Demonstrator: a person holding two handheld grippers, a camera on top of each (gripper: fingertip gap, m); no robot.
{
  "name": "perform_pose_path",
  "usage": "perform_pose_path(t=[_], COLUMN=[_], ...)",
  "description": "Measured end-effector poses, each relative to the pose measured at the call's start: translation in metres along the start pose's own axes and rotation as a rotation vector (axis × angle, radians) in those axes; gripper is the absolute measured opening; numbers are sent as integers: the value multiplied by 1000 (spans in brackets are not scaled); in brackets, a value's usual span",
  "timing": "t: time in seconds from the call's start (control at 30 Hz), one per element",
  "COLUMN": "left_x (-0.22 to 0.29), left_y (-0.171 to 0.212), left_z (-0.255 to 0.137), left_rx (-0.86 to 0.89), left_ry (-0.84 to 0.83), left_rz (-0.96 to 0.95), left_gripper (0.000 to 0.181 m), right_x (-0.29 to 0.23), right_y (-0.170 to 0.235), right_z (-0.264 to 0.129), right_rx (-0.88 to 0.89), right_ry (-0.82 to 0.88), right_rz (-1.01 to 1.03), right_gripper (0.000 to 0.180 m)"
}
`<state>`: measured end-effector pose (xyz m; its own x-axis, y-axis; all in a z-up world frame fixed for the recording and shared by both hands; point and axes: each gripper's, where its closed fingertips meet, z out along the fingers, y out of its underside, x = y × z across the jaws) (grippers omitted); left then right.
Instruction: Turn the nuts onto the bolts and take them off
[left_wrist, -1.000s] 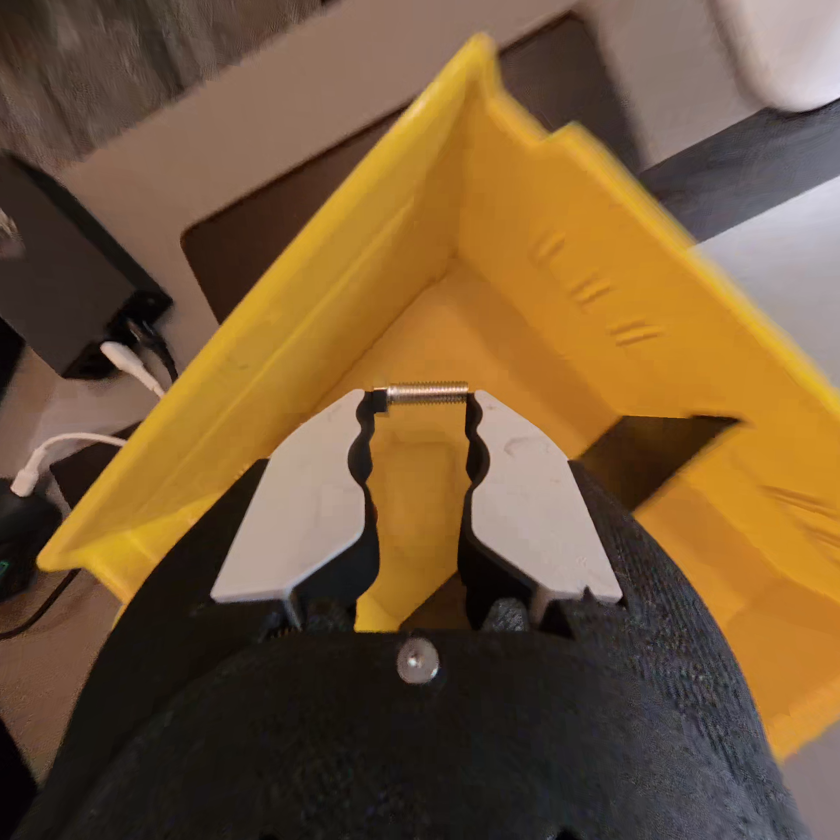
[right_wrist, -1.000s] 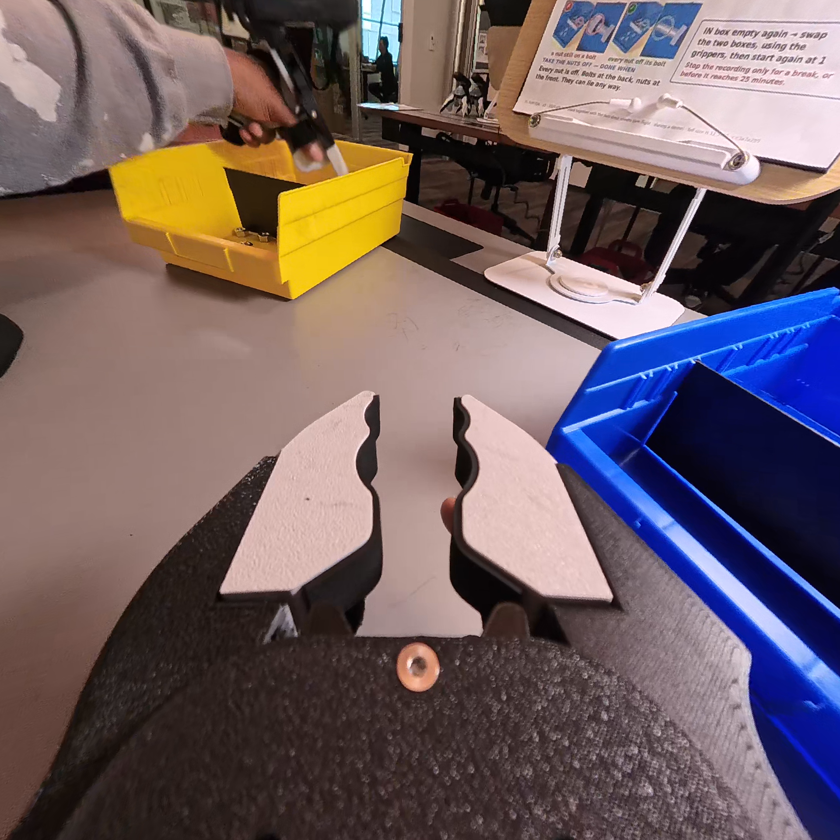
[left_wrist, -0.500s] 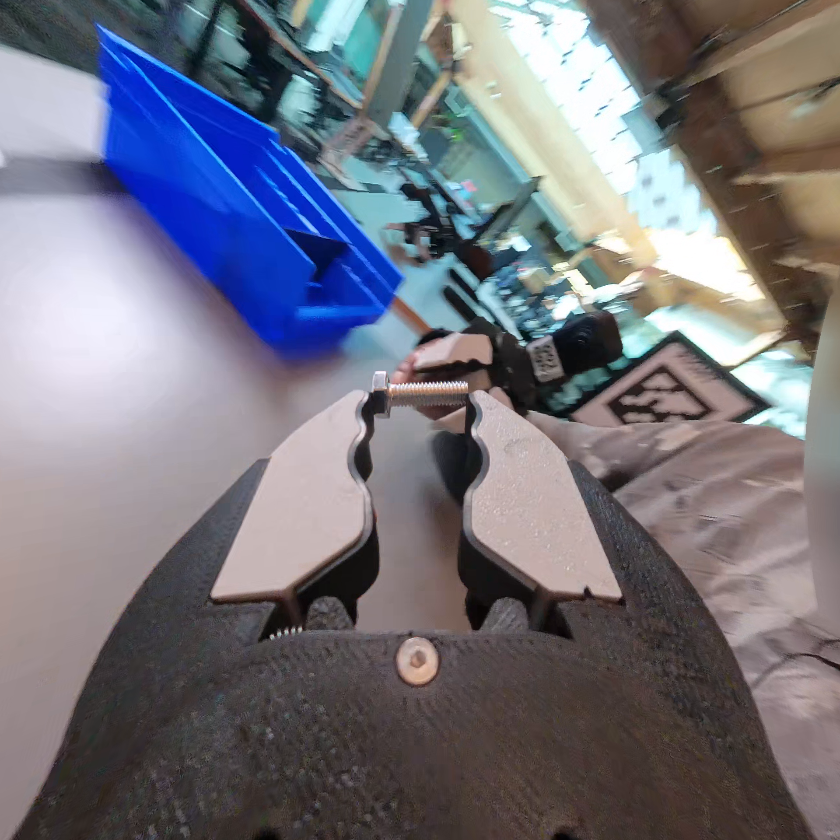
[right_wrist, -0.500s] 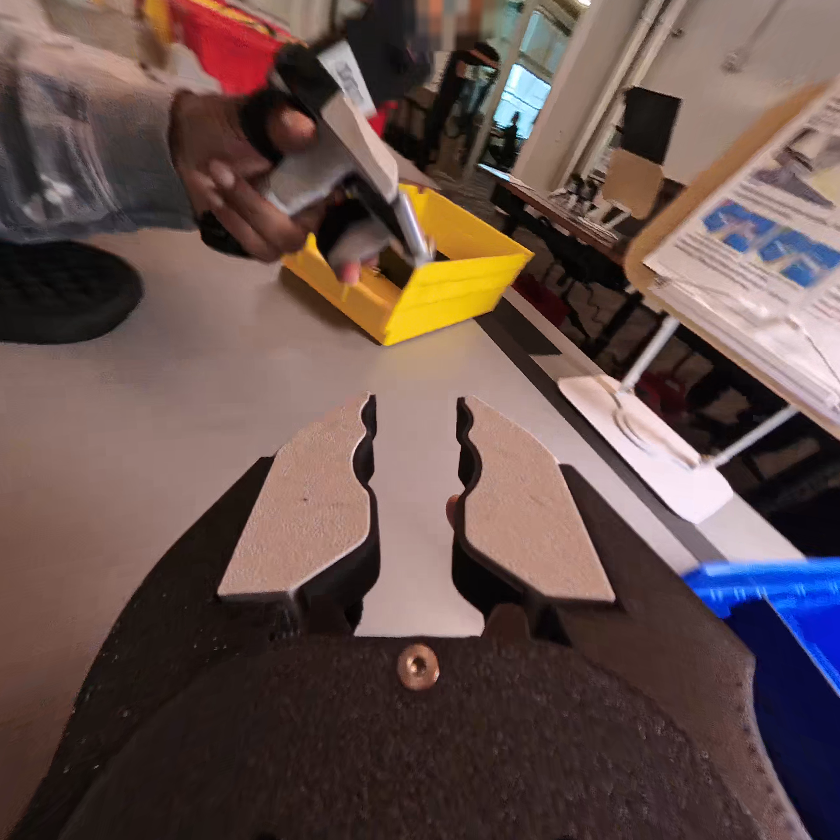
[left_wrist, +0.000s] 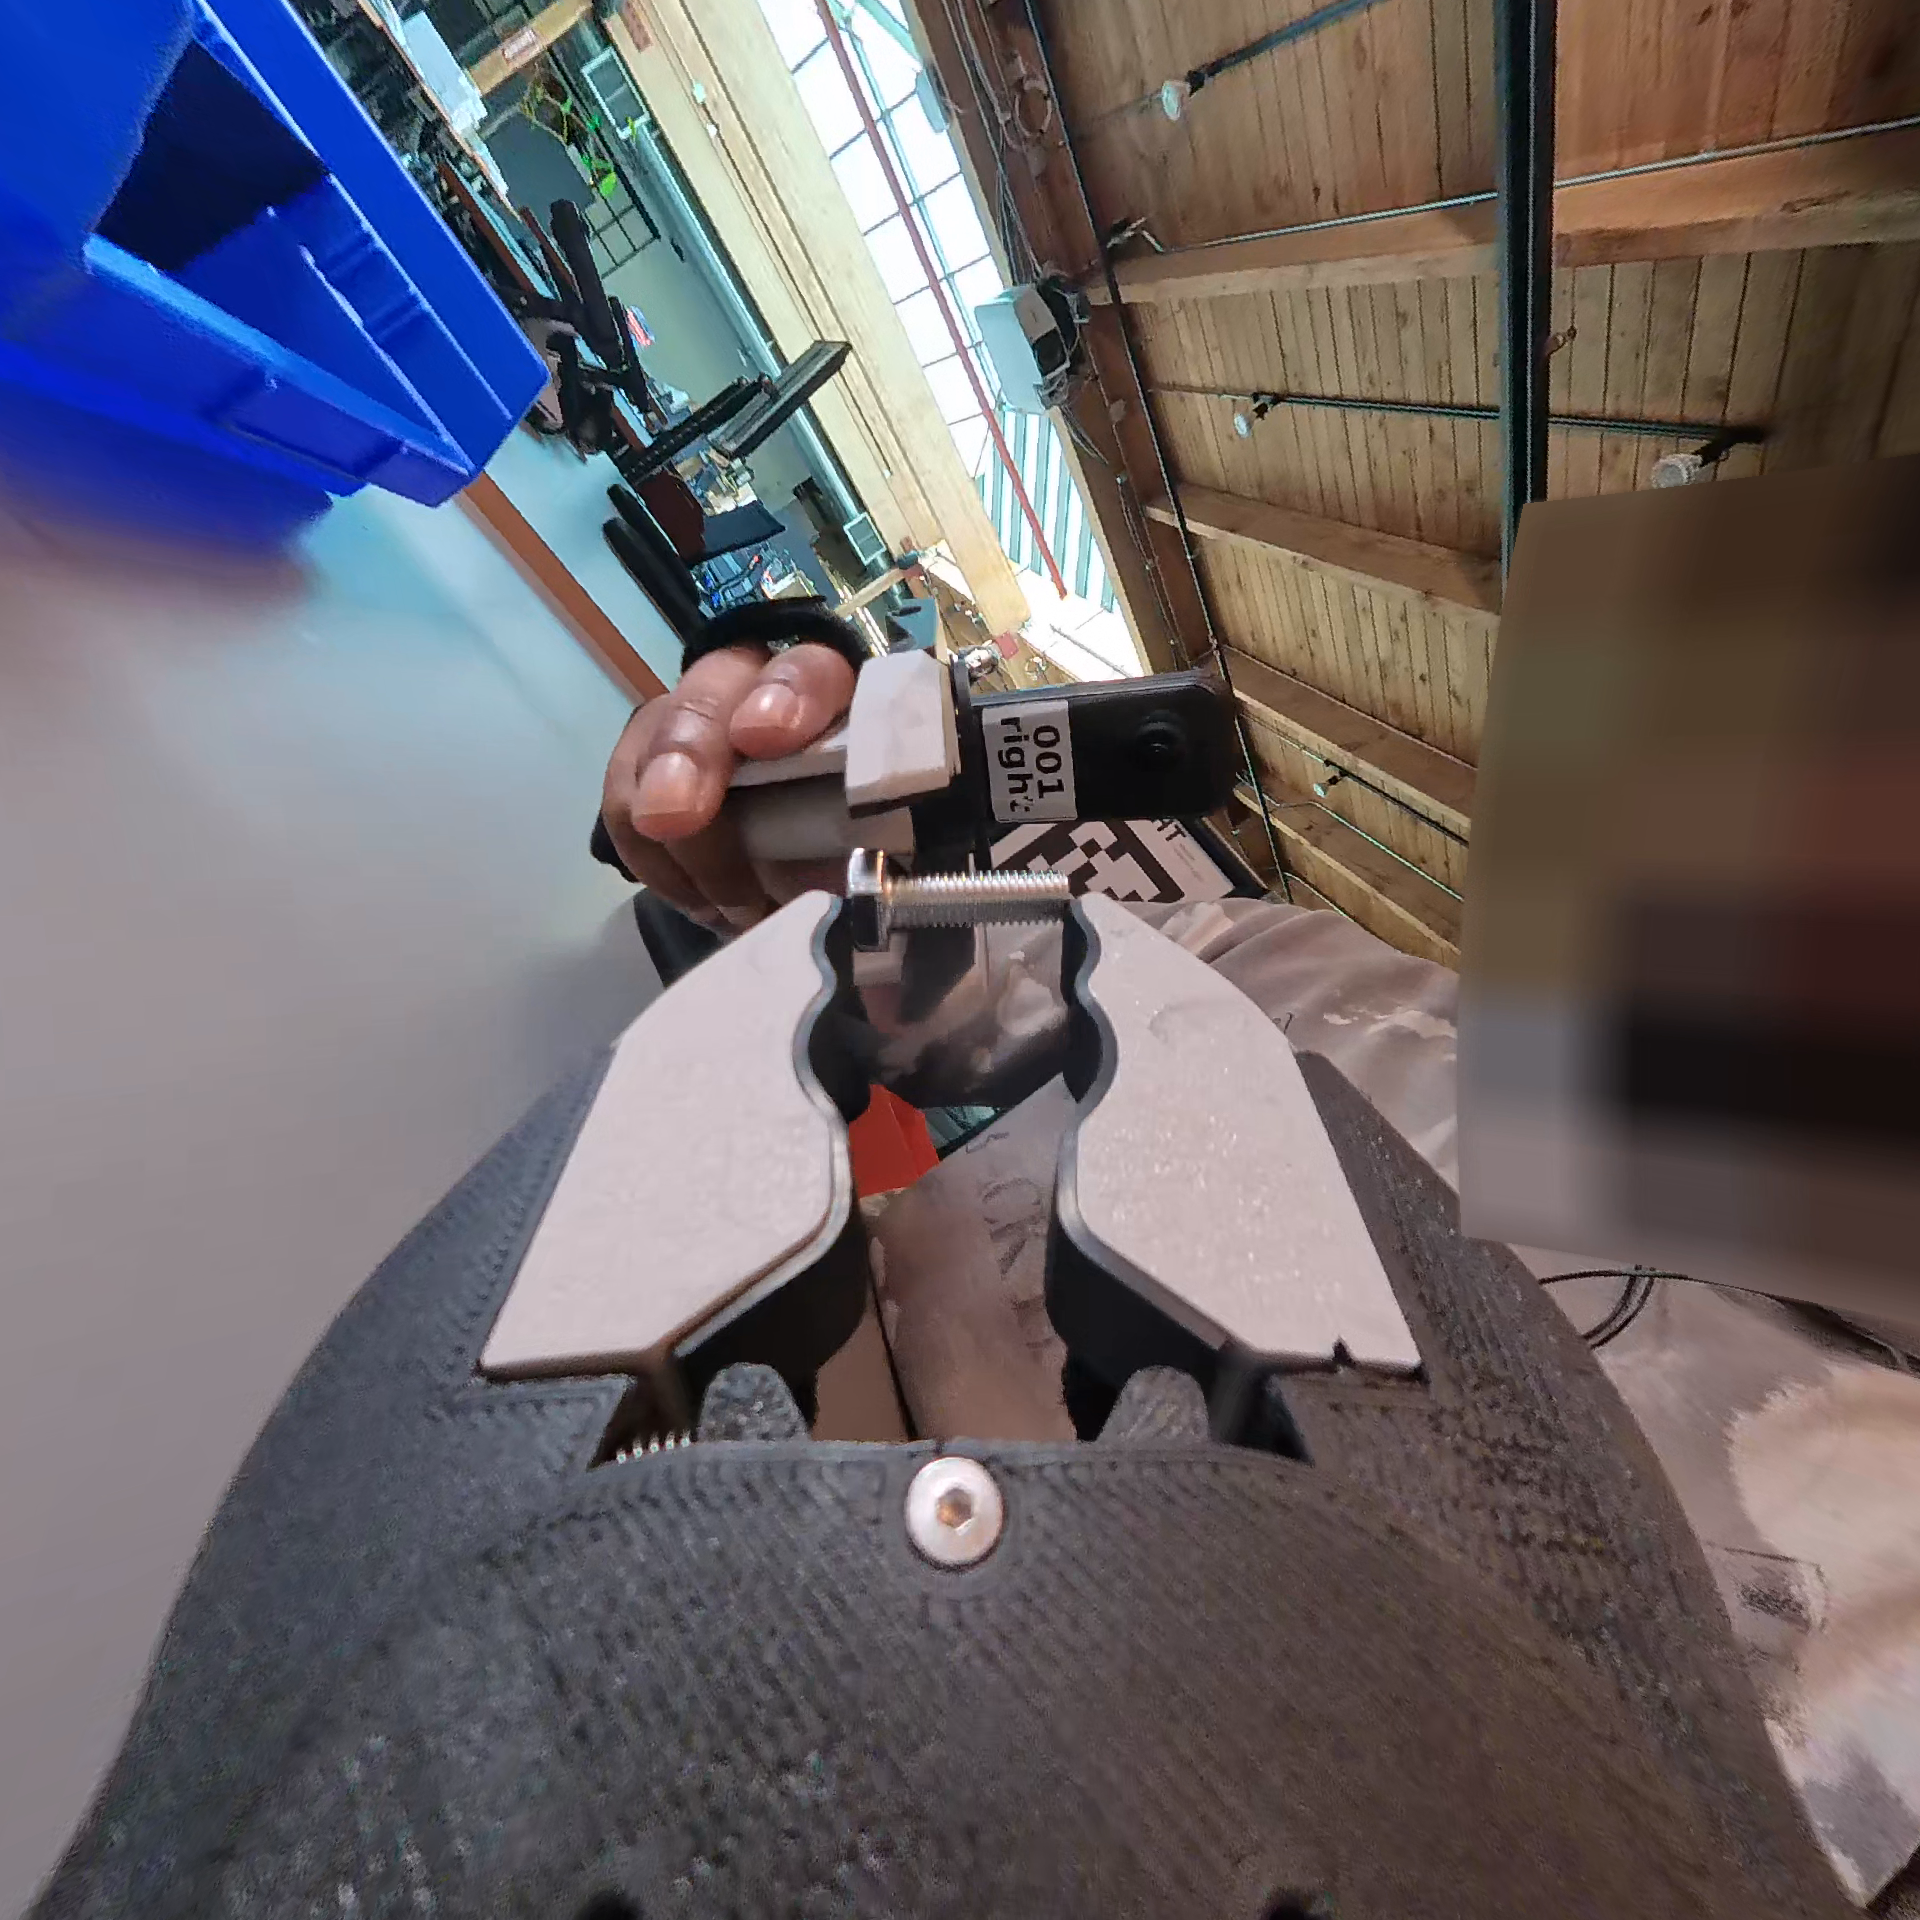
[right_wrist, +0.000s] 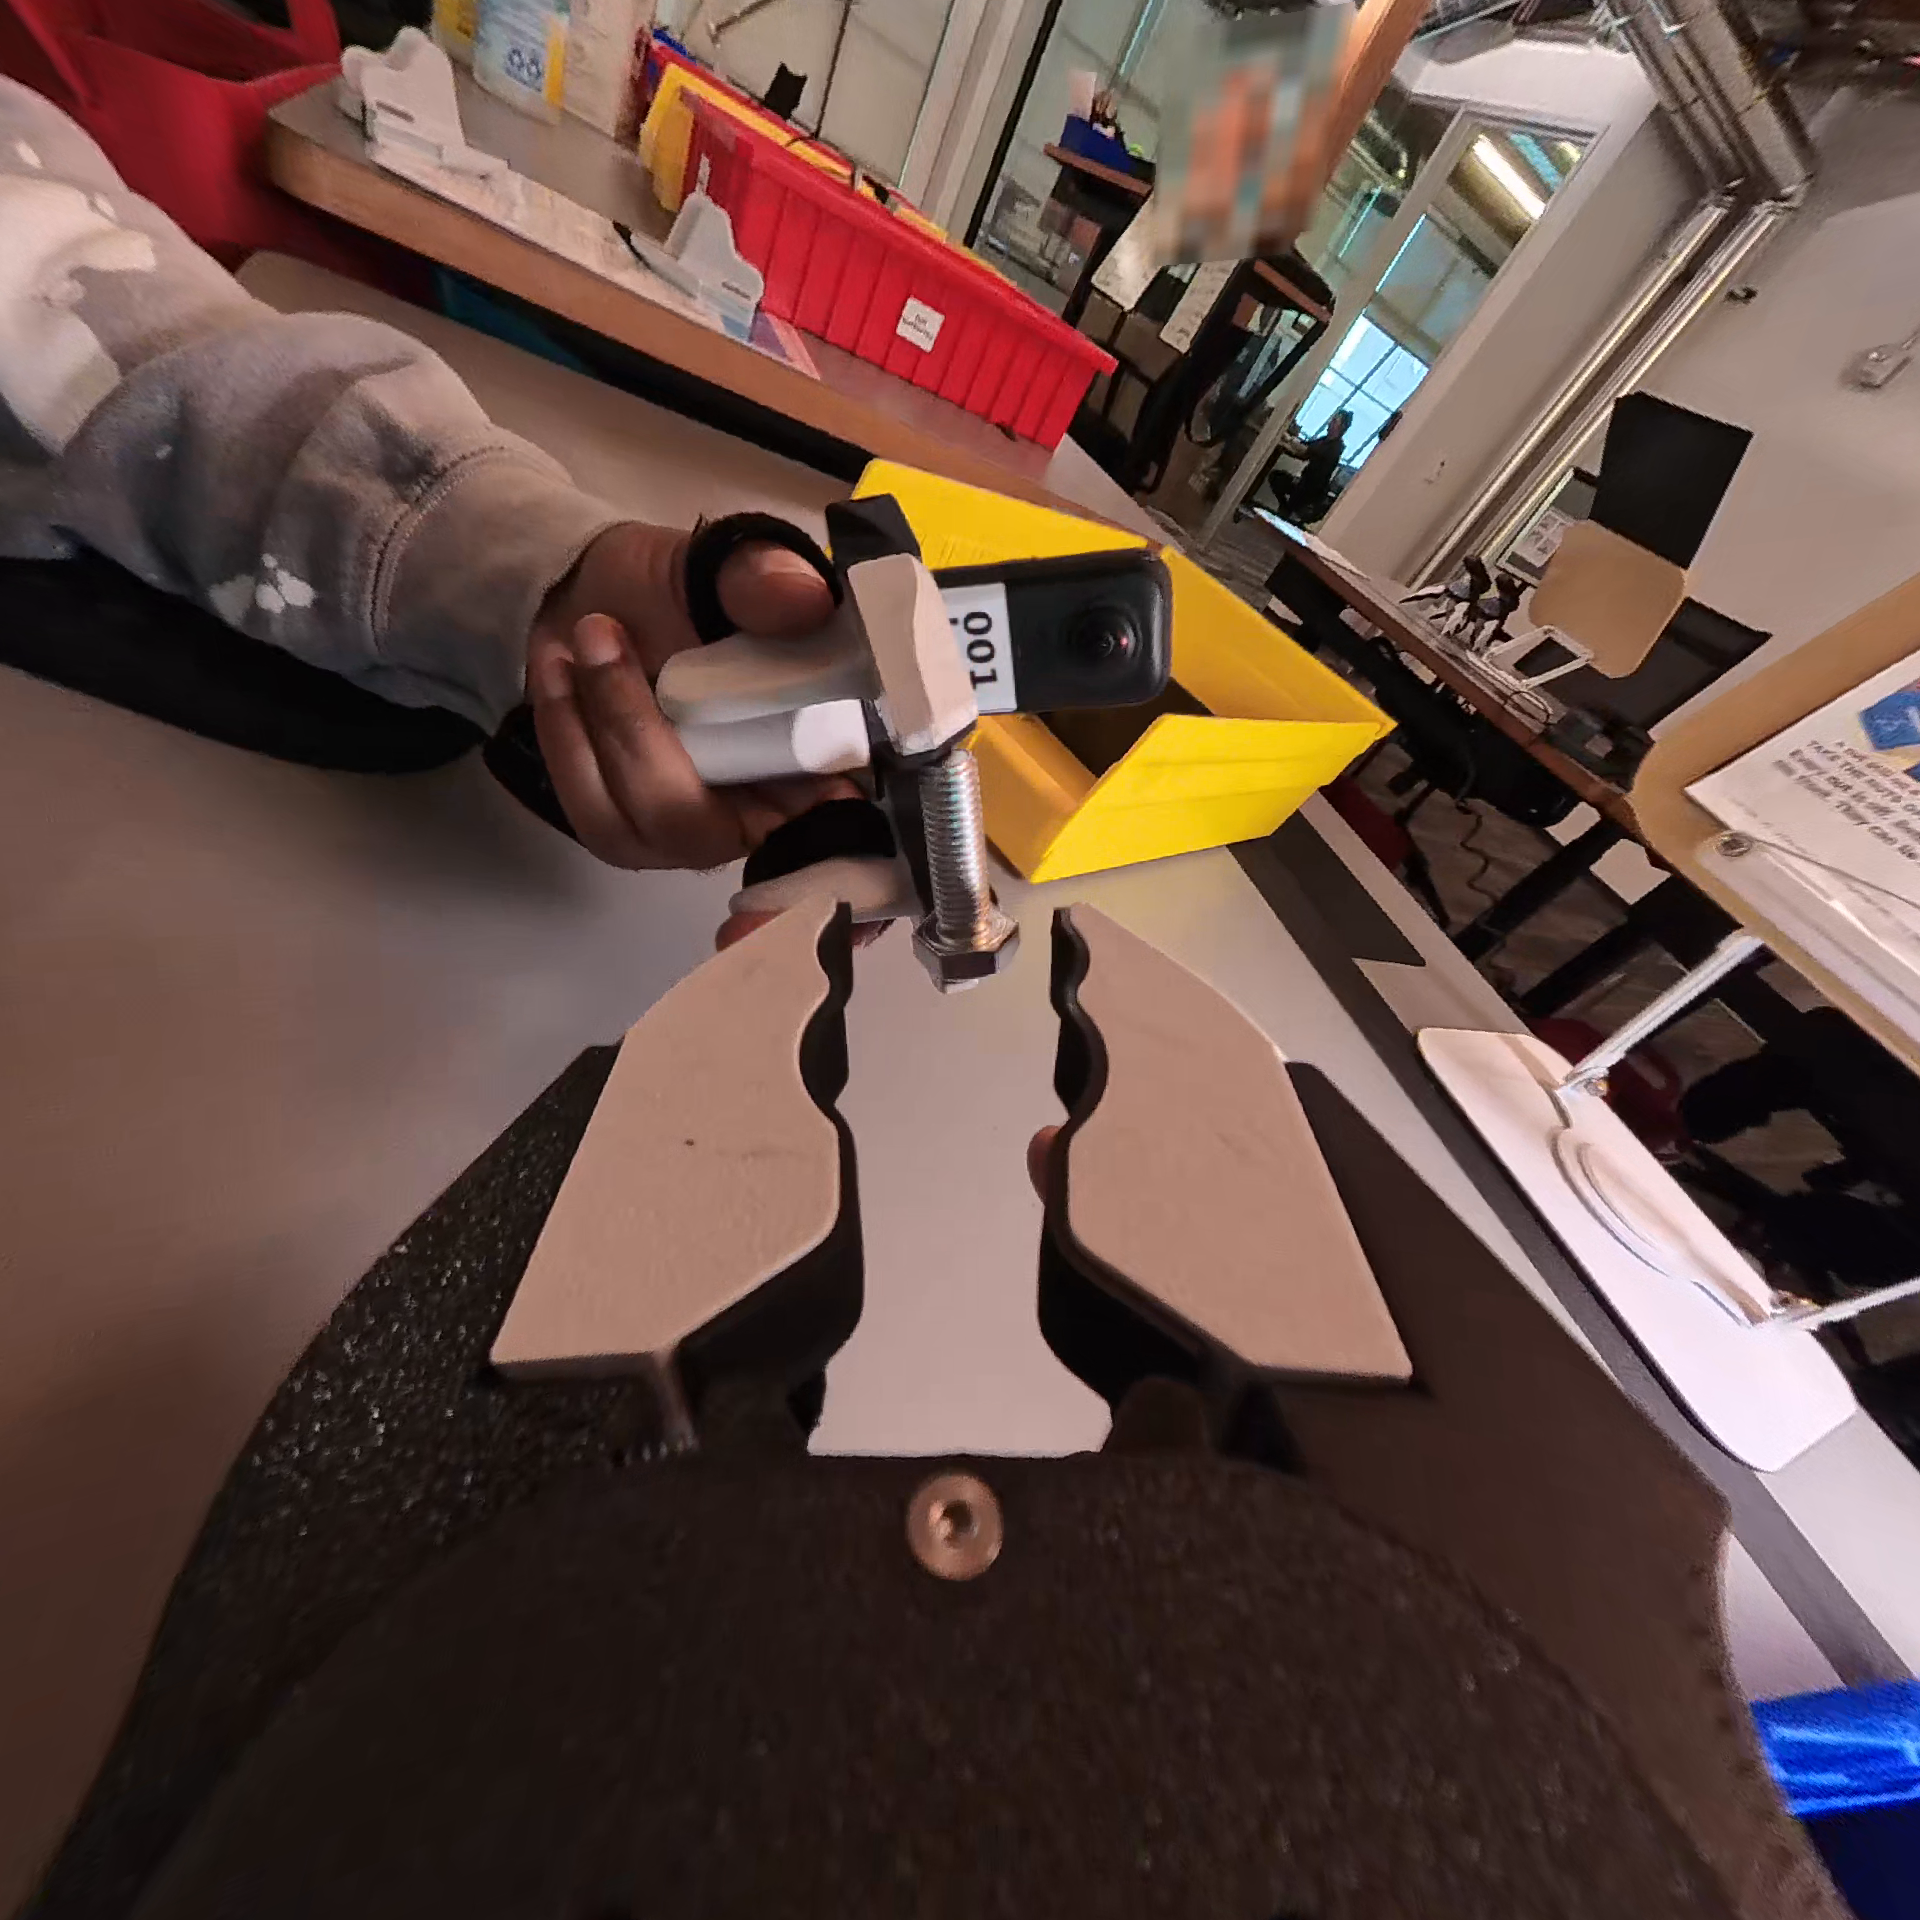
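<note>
A grey table (right_wrist: 260, 1039) carried a yellow bin (right_wrist: 1195, 769) at the far side. Above it, the left gripper (left_wrist: 956, 914) was clamped on a bolt (left_wrist: 956, 891) end to end, while the right gripper (right_wrist: 951, 935), jaws apart and empty, faced the bolt's head.

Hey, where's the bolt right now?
The bolt is clamped endwise between the left gripper fingertips, held up in the air. In the right wrist view it hangs head-down just ahead of the open right gripper, with the yellow bin behind.
</note>
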<state>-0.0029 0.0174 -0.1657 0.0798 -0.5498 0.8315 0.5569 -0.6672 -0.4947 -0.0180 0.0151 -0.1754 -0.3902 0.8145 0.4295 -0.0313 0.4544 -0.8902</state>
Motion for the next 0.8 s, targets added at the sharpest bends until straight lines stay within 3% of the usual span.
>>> perform_pose_path(t=[0.03,0.2,0.4,0.53,0.63,0.8], left_x=[0,-2,1,2,2,5], left_y=[2,7,9,-14,-17,-14], left_z=[1,4,6,-6,-9,0], left_rx=[-7,-25,-37,44,-1,-46], left_ry=[6,16,14,-201,-400,-541], left_rz=[-8,-40,-24,306,588,834], left_gripper=[39,40,40,39,37,19], right_x=[-2,-4,-5,9,18,9], right_y=[3,6,4,3,3,2], right_z=[1,-1,-4,-5,-4,5], right_rx=[-9,11,34,60,70,53], right_ry=[-9,-11,-8,75,141,150], right_rz=[-5,-28,-20,89,156,132], right_gripper=[36,20,19,19,20,20])
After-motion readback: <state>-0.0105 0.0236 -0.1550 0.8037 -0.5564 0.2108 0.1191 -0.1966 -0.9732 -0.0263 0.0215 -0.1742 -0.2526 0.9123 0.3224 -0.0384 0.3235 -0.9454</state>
